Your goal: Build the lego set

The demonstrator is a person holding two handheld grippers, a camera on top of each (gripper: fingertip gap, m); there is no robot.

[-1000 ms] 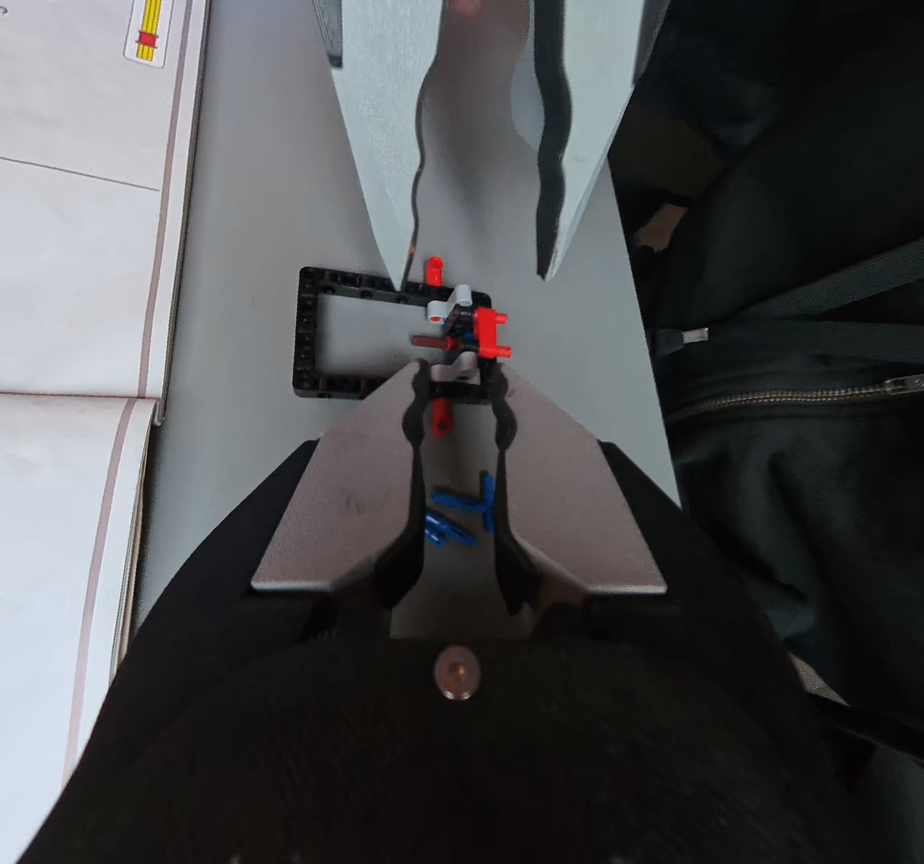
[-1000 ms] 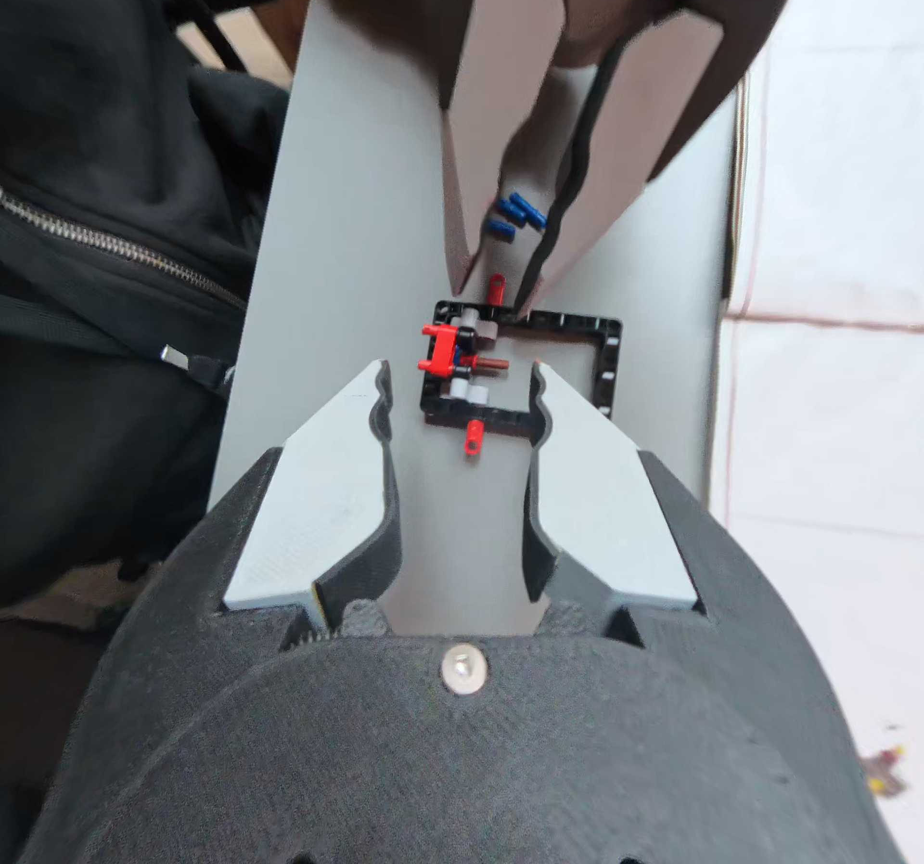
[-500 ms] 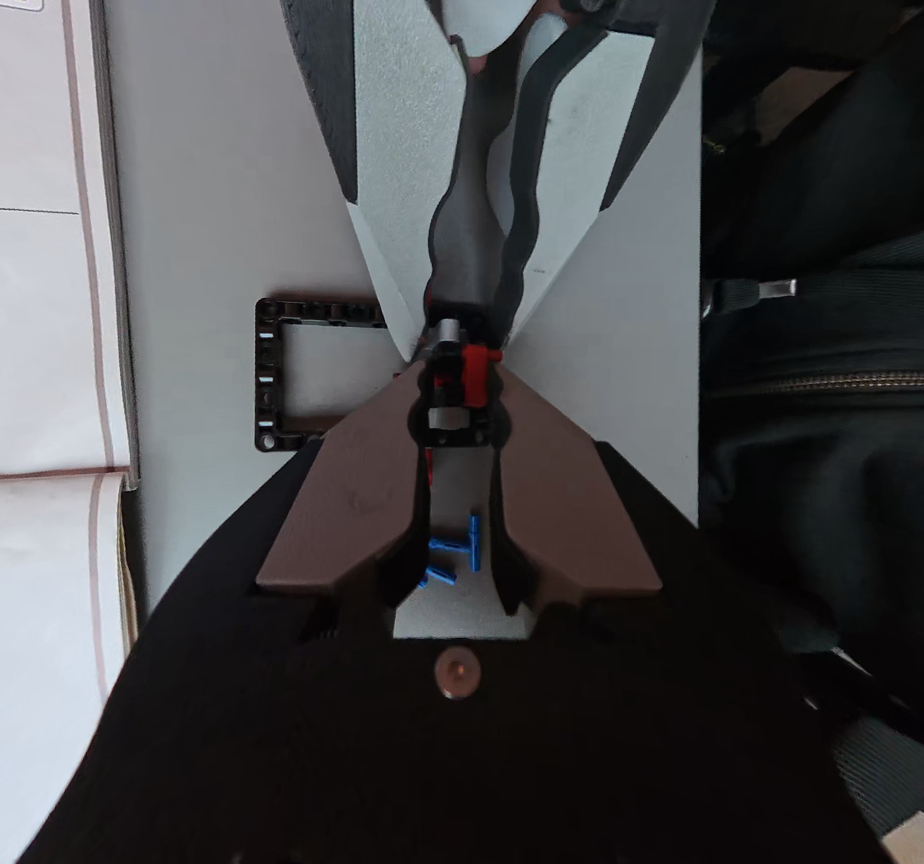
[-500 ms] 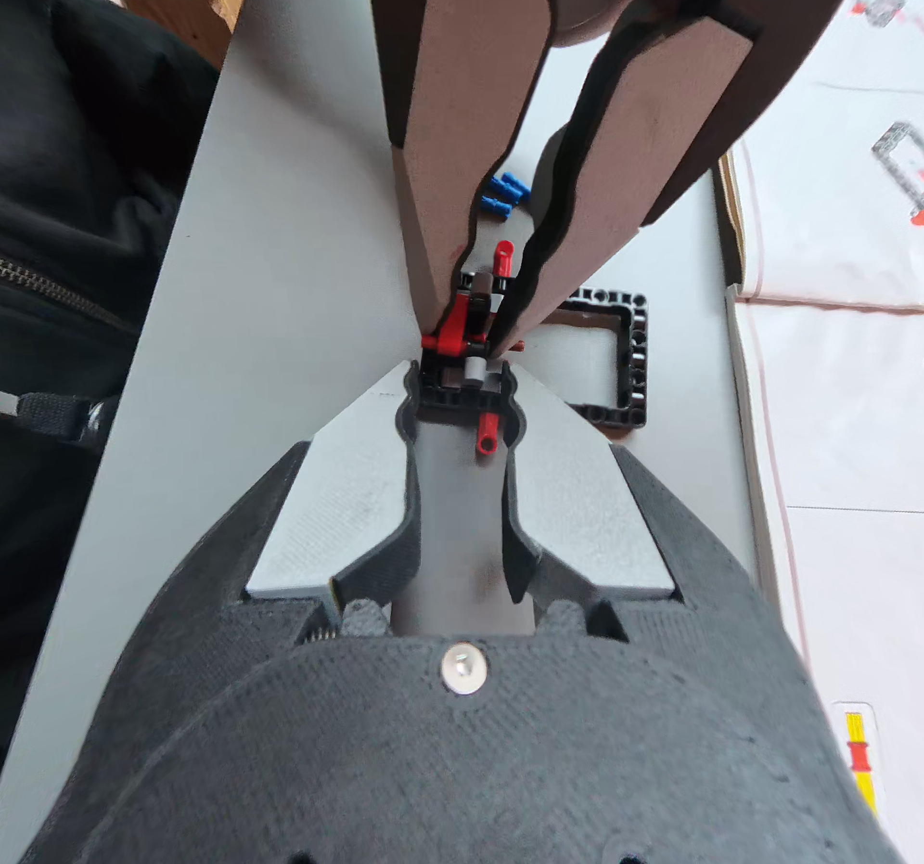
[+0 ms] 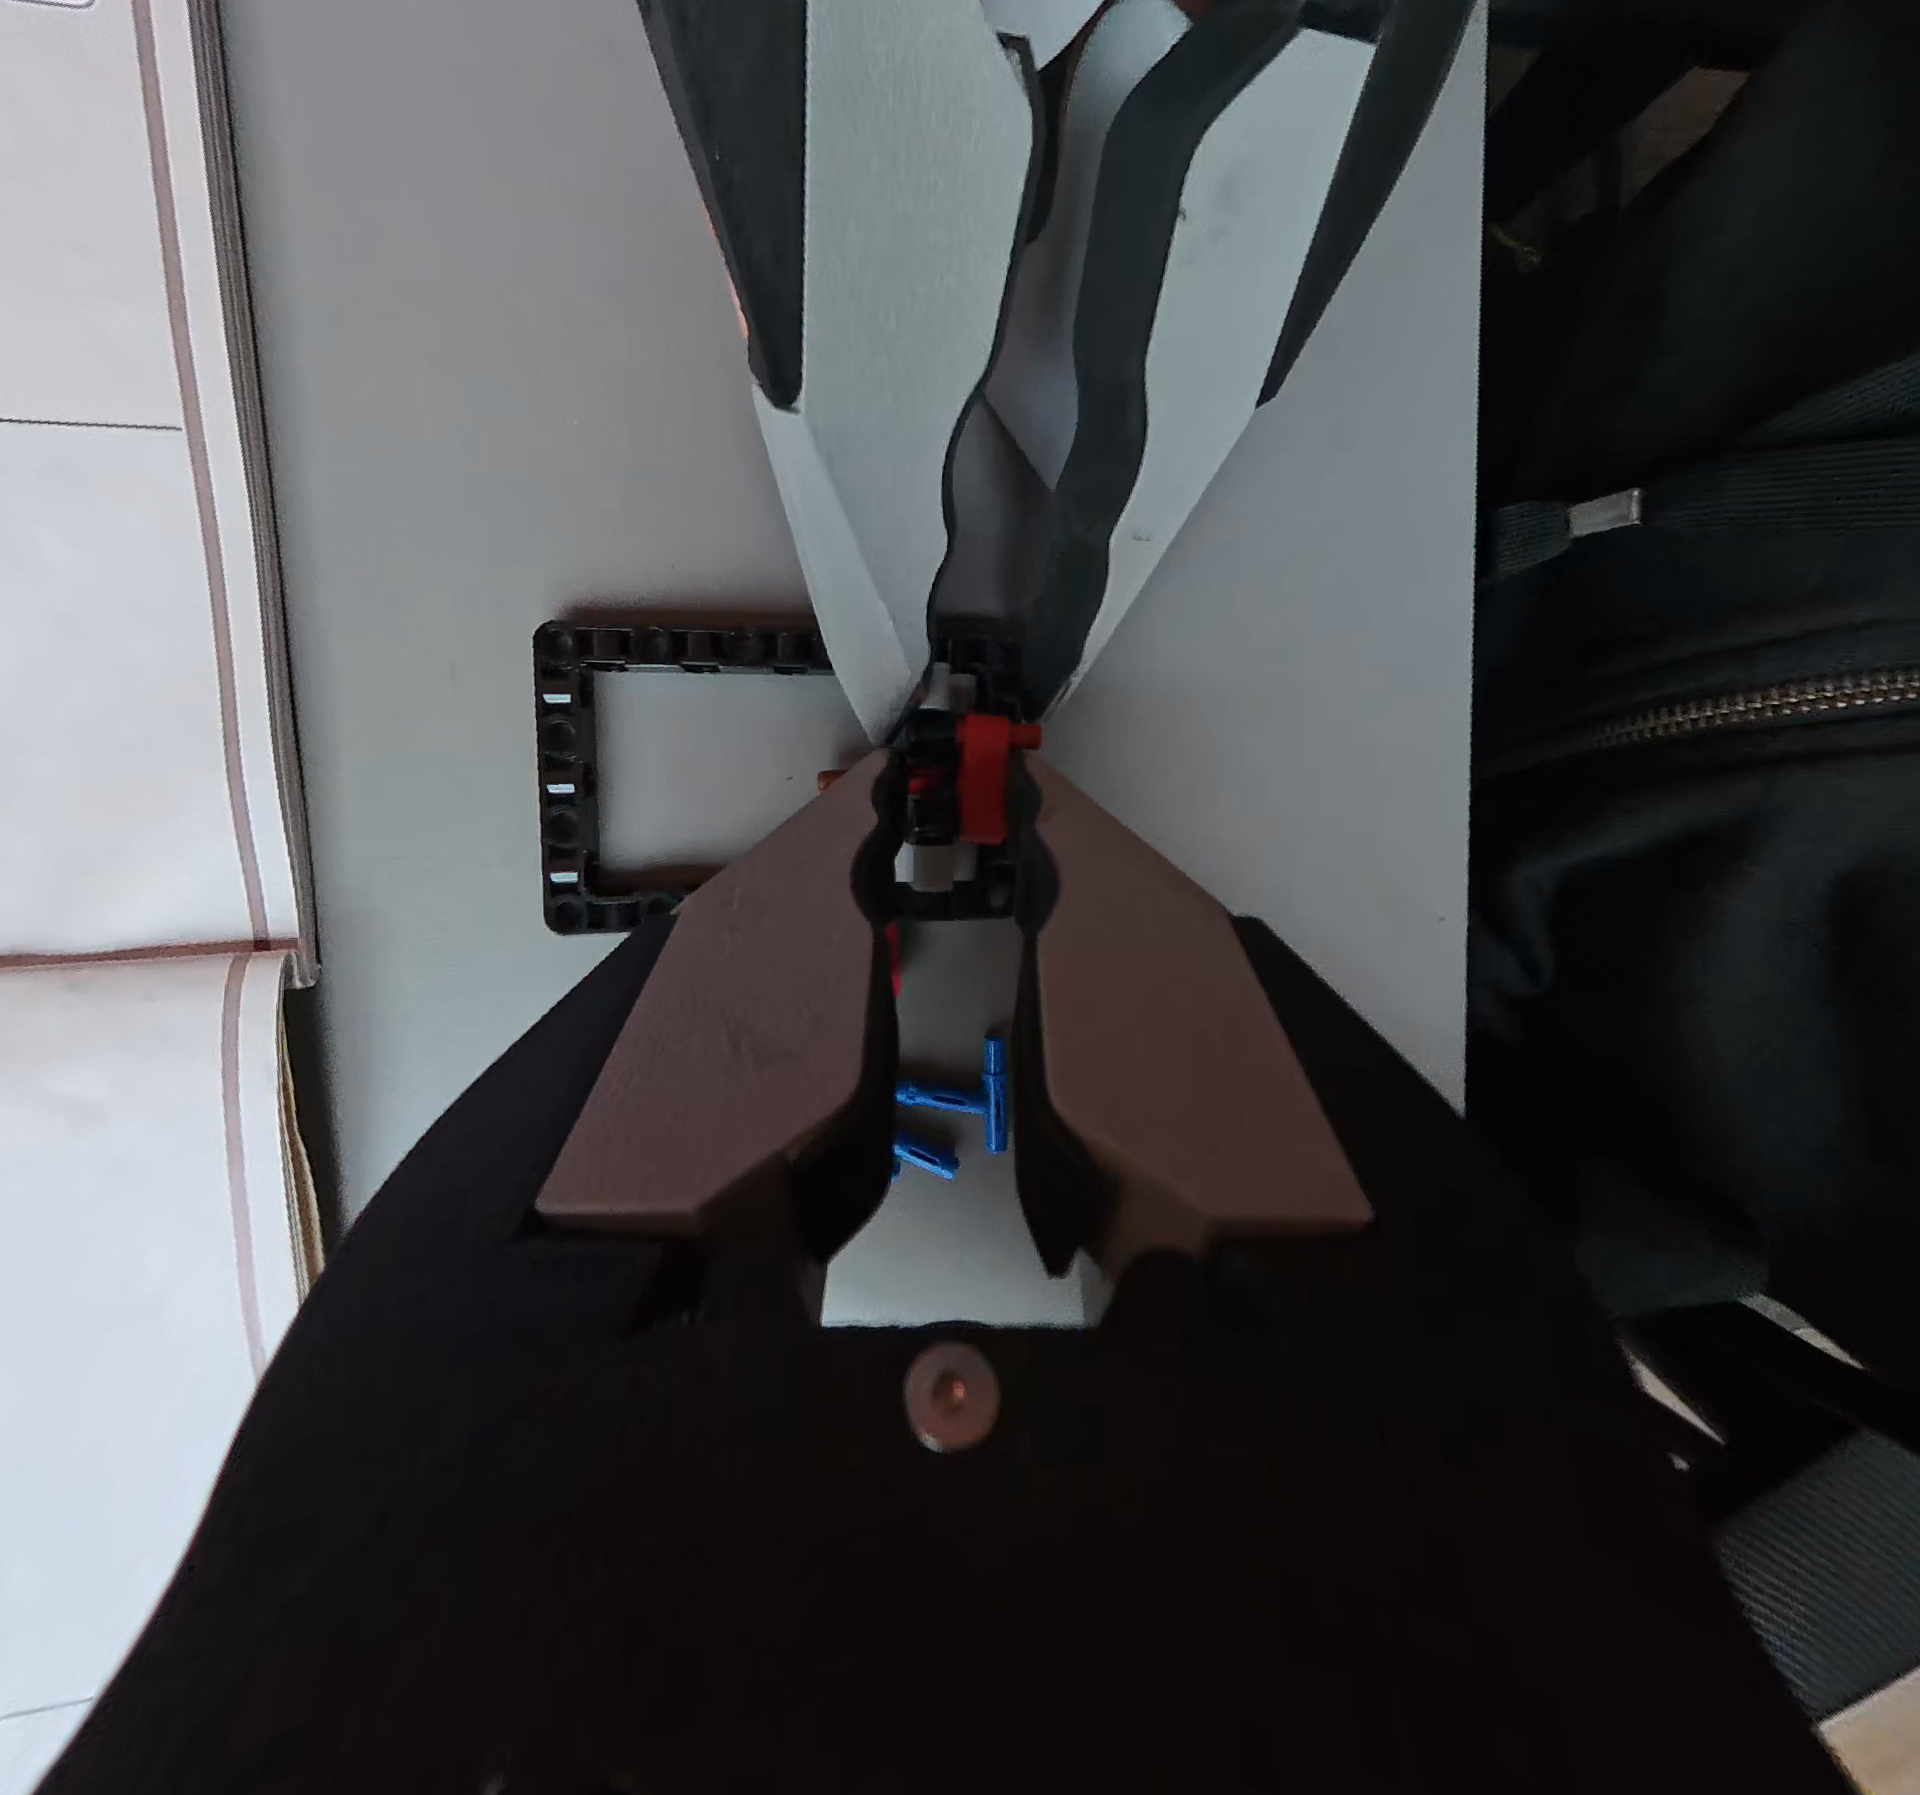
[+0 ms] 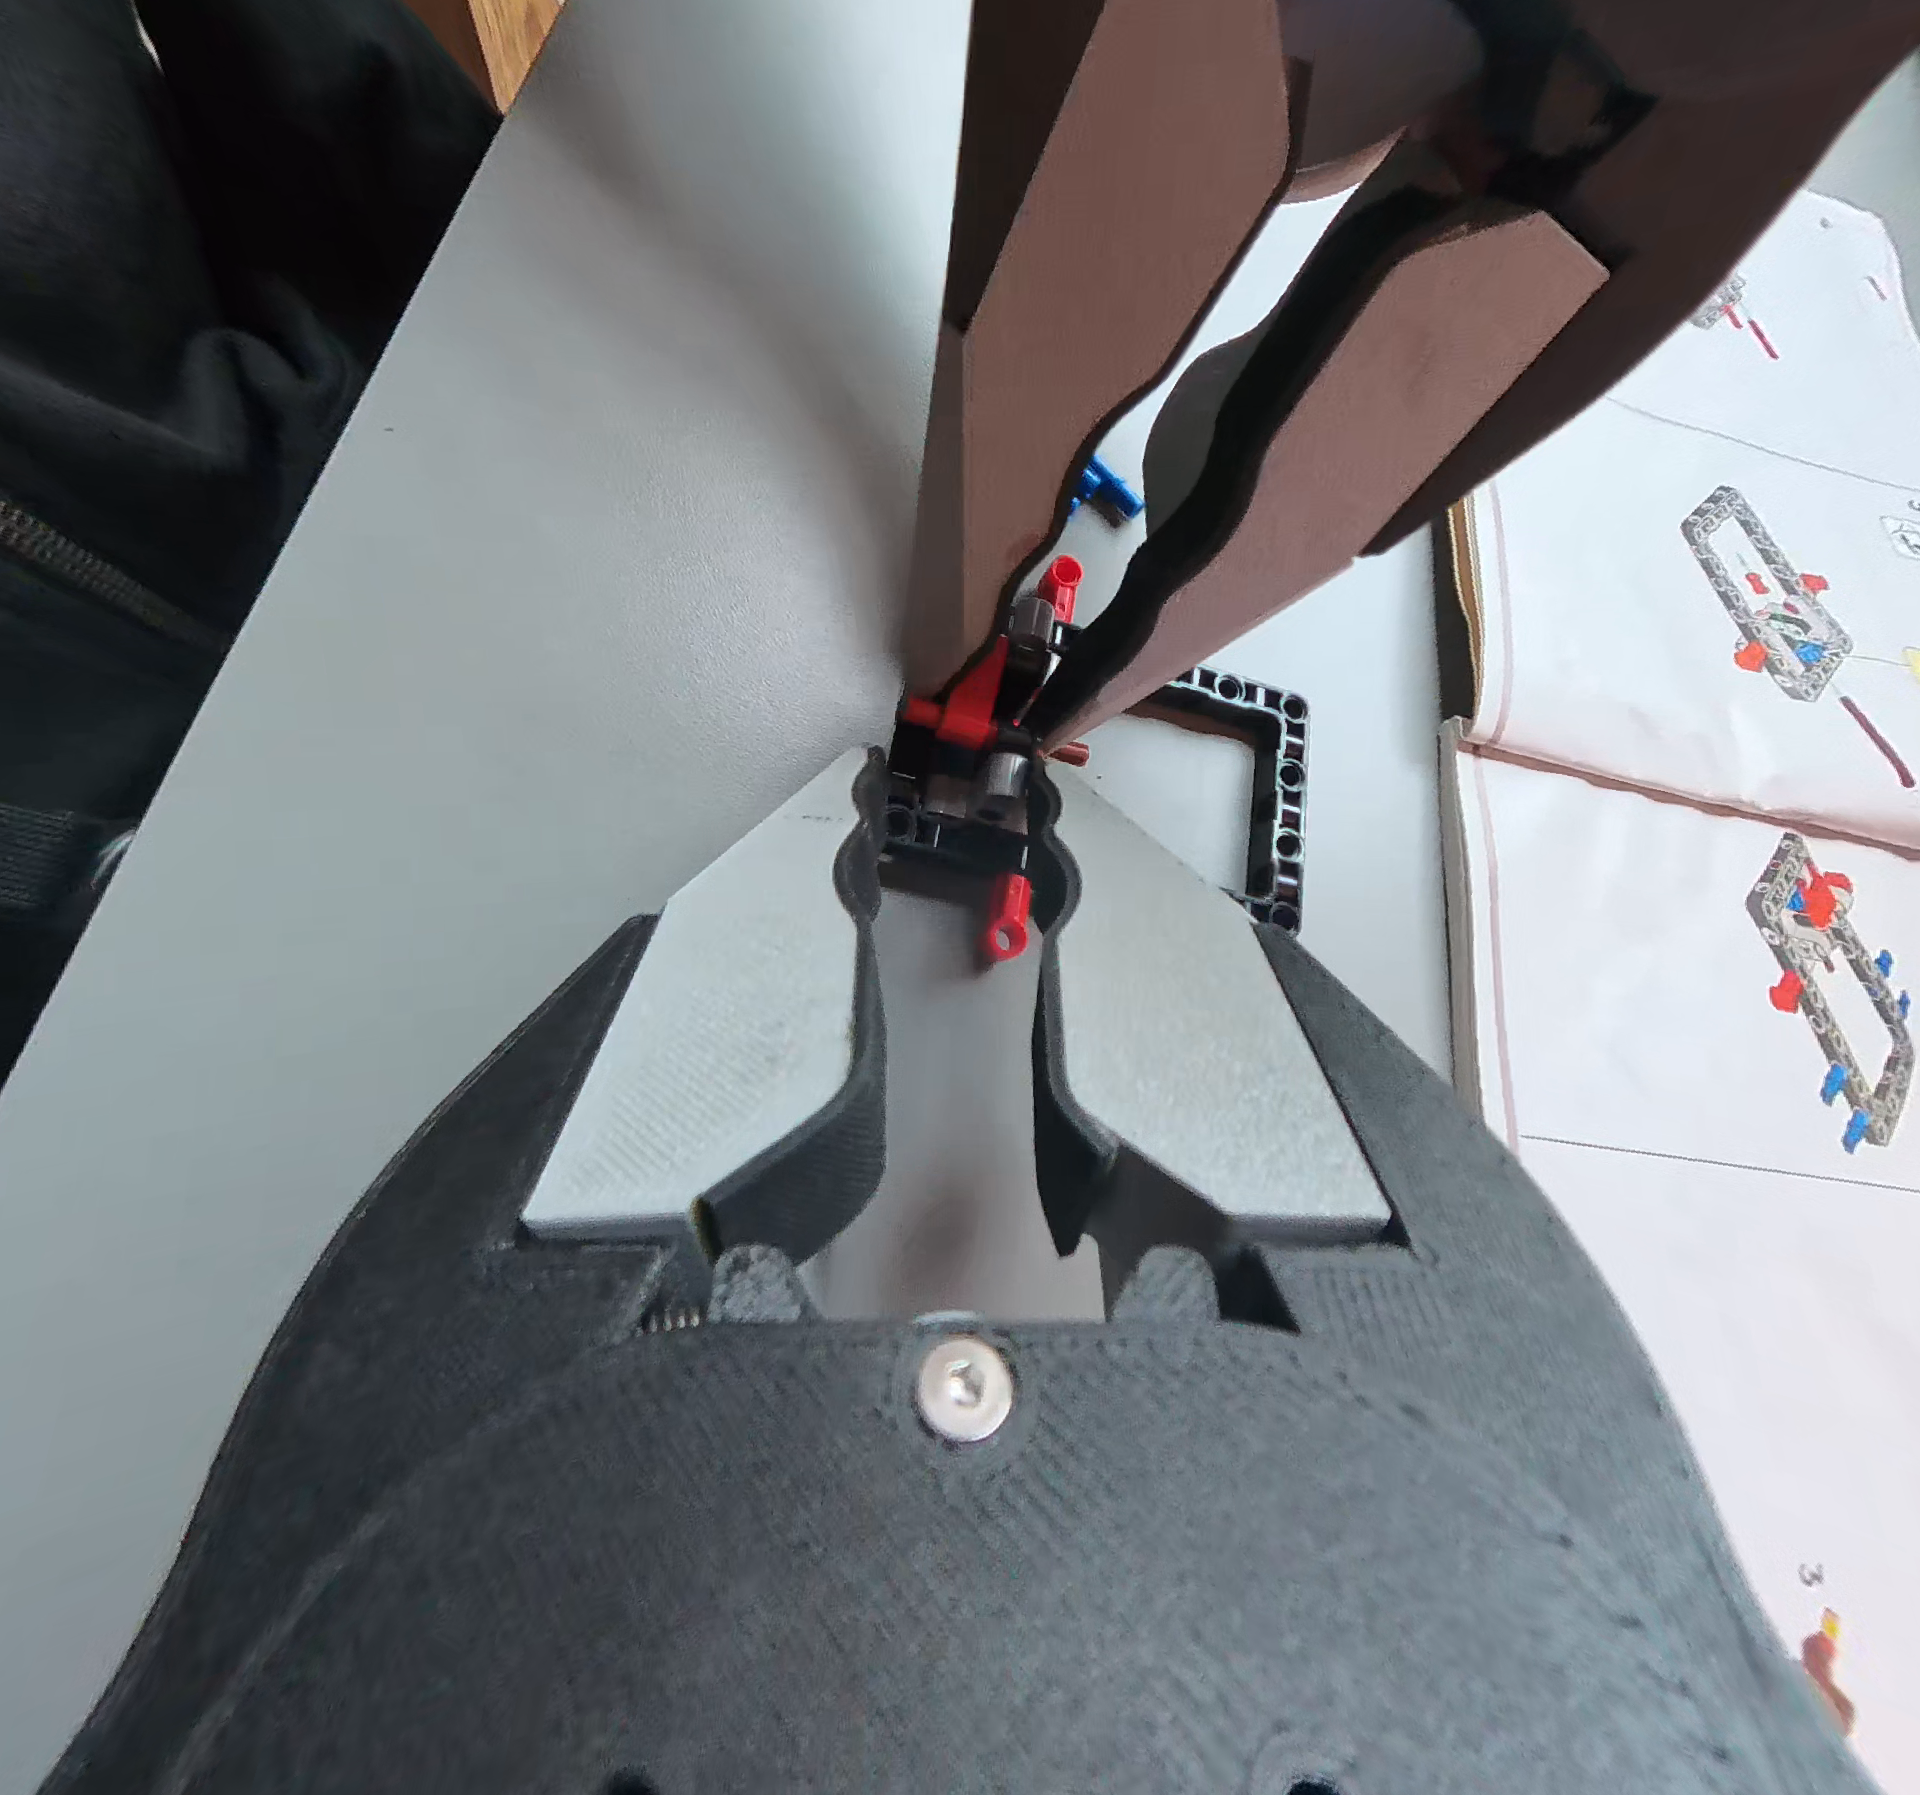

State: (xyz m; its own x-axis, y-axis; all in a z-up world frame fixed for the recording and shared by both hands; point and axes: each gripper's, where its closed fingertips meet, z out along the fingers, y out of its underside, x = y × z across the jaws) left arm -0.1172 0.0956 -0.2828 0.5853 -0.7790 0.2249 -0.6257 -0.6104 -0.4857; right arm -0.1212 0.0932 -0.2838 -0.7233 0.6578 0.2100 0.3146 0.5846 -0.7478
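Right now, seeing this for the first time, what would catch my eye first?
Two grippers meet tip to tip mid-table: the brown left gripper and the grey right gripper, both clamped on one end of a black frame carrying a red piece. Loose blue pins lie behind the left gripper's tips, and an open booklet flanks the frame.

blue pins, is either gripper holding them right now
No, the blue pins lie loose on the table, seen through the gap behind the left gripper tips, which close on the black frame instead.
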